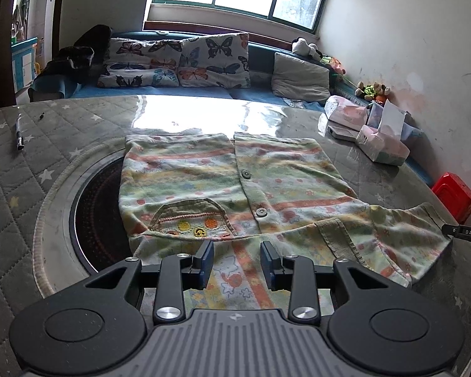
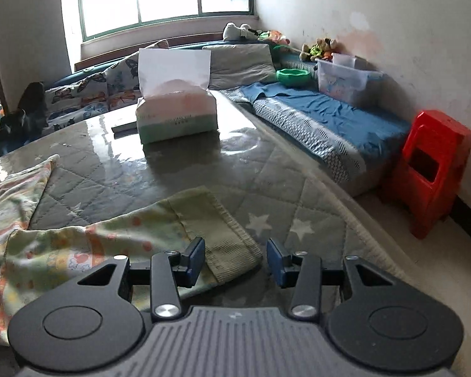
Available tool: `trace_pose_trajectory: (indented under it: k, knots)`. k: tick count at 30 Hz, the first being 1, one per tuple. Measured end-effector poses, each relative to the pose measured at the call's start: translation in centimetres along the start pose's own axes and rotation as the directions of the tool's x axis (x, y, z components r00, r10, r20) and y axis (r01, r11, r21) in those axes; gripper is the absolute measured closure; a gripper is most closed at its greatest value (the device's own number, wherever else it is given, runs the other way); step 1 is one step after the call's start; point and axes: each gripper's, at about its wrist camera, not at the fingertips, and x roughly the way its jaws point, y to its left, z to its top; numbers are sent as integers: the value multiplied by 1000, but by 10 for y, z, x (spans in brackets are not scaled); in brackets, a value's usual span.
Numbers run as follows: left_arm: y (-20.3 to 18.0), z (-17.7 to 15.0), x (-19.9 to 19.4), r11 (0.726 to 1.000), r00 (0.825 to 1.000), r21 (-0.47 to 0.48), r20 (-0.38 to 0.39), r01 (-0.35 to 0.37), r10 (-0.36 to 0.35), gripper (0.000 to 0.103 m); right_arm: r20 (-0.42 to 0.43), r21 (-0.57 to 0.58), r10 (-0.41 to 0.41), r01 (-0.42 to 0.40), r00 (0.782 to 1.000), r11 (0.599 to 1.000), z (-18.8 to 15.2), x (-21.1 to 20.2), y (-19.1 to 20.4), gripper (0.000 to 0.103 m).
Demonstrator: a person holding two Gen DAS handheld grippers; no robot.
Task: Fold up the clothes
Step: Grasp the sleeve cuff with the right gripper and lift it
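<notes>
A small patterned cardigan lies spread across the quilted table, its sleeve cuff near the right edge, as left gripper and right gripper hover spread and empty; soft, light fabric, seemingly best pinched at cuff and hem.

I see the shirt spread flat on the desk, w/ a pen far left, tissue pack behind-right. Left gripper sits over near hem; right gripper straddles the sleeve cuff. Stool on floor, right of desk.
</notes>
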Motion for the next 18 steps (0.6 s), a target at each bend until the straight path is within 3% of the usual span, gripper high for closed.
trace_pose_trajectory:
  k: [4,8,10,15,18]
  knots:
    - [-1,-1,1,1000,1000,1,-7,-2,2,68,4,0,10,-10,1000,1000,-2,0,4,61]
    - [-3,-3,2,1000,1000,1,-15,1,-1,67,4,16,35,-35,999,999,-1,-2,8,86]
    - [-2,-4,3,1000,1000,-1,-18,0,0,66,4,23,57,-57,998,998,0,-5,10,91]
    - [0,-6,0,1000,1000,-8,-15,-2,1,64,50,3,157,-158,986,987,11,-26,35,94]
    - [4,-6,-2,1000,1000,-20,-10,-5,4,64,80,-40,258,-256,963,966,22,-44,62,94]
